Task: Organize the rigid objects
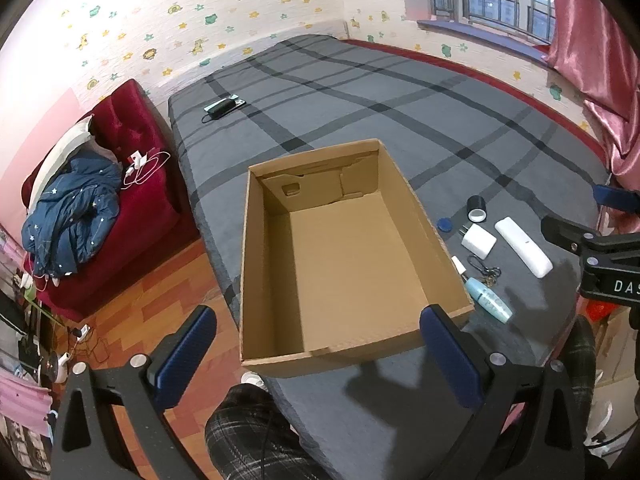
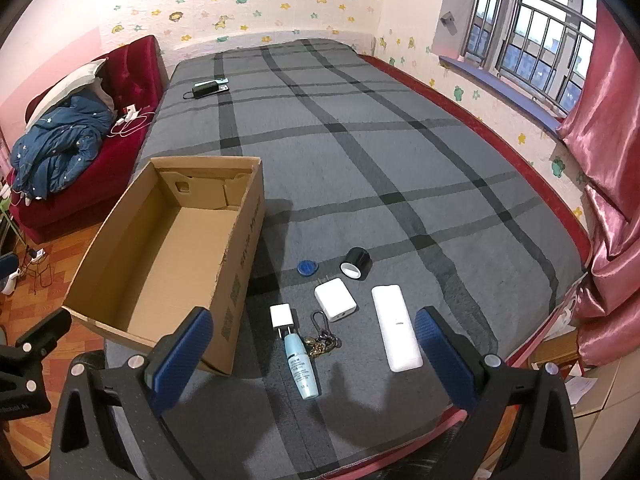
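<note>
fingers (image 1: 452, 356) of the left gripper (image 1: 318, 356) spread wide, blue pads facing each other, nothing between them; they hover at the near end of an open cardboard box (image 1: 436, 236). fingers (image 2: 442, 356) of the right gripper (image 2: 312, 356) likewise spread wide and hold nothing, poised above a cluster of small rigid objects.

the box stands on a bed (image 2: 400, 152) covered in grey cloth with dark crossing stripes; its interior shows only bare cardboard. all small objects lie on the bed just to the right of the box, none inside it. nearest the box wall: a small white plug adapter (image 2: 282, 316) and, touching its prongs, a pale blue bottle (image 2: 302, 368) lying on its side. beside the bottle's neck, a bunch of keys on a carabiner (image 2: 322, 338). further right, a white charger block (image 2: 335, 299) and a long white remote control (image 2: 396, 332), lying flat and apart from each other. beyond these, a blue cap (image 2: 307, 268) and a roll of black tape (image 2: 355, 263) lying on its side.

far end of the bed: a dark flat device with a cable (image 2: 206, 88). left of the bed: a red sofa (image 2: 132, 76) carrying a blue star-patterned jacket (image 2: 56, 148) and white cables (image 2: 132, 122). right: a barred window (image 2: 528, 32) with a pink curtain (image 2: 608, 128).
</note>
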A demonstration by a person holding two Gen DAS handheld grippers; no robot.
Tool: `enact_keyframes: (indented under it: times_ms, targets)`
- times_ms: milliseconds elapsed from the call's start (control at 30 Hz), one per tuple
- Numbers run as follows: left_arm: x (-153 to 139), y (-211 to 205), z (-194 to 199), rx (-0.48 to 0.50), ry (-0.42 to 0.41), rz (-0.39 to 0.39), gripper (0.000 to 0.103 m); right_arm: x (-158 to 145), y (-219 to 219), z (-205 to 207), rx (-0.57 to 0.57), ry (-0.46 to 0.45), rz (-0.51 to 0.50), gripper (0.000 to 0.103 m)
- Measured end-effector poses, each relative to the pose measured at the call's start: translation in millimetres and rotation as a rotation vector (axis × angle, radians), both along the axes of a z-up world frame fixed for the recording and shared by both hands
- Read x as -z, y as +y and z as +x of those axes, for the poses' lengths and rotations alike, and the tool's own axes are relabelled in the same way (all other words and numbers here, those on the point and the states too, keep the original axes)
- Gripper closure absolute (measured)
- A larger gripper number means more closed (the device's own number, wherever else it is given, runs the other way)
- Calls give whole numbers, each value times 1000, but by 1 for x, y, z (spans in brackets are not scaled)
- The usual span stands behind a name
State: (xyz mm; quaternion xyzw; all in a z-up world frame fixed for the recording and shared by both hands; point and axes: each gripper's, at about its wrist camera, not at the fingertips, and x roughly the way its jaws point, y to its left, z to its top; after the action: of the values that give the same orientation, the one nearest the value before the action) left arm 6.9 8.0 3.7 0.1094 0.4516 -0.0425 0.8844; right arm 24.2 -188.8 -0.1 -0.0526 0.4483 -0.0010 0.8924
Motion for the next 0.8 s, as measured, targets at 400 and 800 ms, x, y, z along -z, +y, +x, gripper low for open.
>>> enact_keyframes:
  times_ms: [400,800]
  targets:
    - [4,5,10,17,-7,-17,0,6,-4,6,14,12,4,0]
    - [16,30,42,-11,-13,-57,0,17,-9,14,23,37,8,0]
